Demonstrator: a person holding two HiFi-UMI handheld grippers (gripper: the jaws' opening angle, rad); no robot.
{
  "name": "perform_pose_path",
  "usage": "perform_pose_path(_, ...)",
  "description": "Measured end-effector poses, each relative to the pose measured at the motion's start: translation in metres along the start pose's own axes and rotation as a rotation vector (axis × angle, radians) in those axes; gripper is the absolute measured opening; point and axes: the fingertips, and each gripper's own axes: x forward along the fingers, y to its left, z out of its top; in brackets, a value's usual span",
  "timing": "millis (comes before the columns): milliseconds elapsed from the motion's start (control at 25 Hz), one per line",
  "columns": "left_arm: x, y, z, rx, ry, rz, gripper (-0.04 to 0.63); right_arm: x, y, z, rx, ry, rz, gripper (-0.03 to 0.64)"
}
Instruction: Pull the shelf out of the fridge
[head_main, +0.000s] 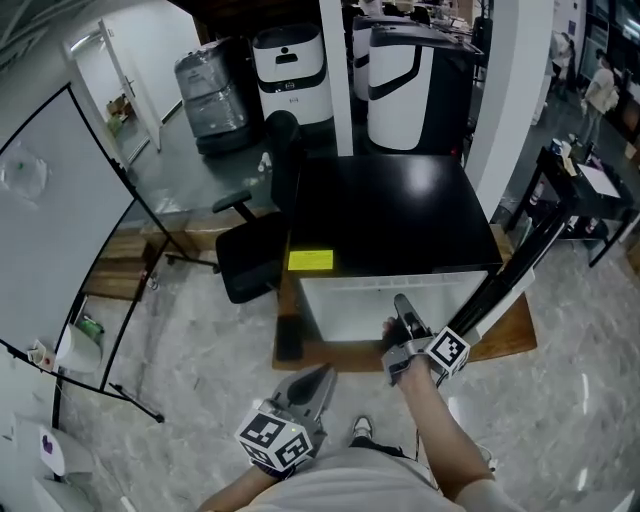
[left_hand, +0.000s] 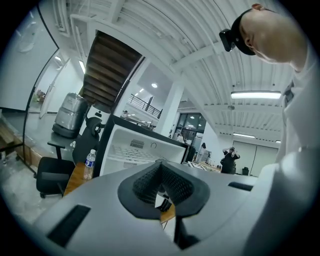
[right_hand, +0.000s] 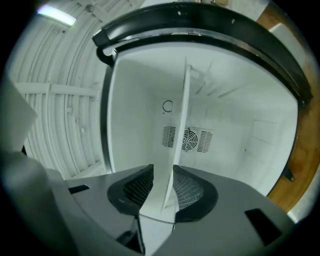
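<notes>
Fridge (head_main: 385, 210), black top, sits on a wood board (head_main: 512, 335), with its door (head_main: 515, 270) open to the right. My right gripper (head_main: 402, 305) is at its white open front. My left gripper (head_main: 322, 375) hangs nearer, apart from the fridge. Yellow sticker (head_main: 310, 260) on the top's near left corner. Black chair (head_main: 255, 255) just left.

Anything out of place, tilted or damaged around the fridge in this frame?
Nothing stands out. The fridge stands upright and open. The shelf looks whole, with its front edge clamped in the right hand-held gripper. The left hand-held gripper hangs low, shut on nothing.
</notes>
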Motion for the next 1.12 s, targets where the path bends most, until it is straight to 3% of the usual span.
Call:
perform_pose_path(680,0.043,0.025,0.002,-0.02,0.021,0.035,0.006,0.077,-0.042,0.032,0.127,-0.039,-0.017,0.119)
perform_pose_path(920,0.047,0.03,-0.001,-0.024,0.027,0.05,0.006,0.087,-0.042,0.035,0.158,-0.063,0.019,0.058)
perform_pose_path(1120,0.049,0.033,0.0,-0.034,0.034,0.054,0.006,0.09,-0.039,0.035,0.177,-0.07,0.029,0.051)
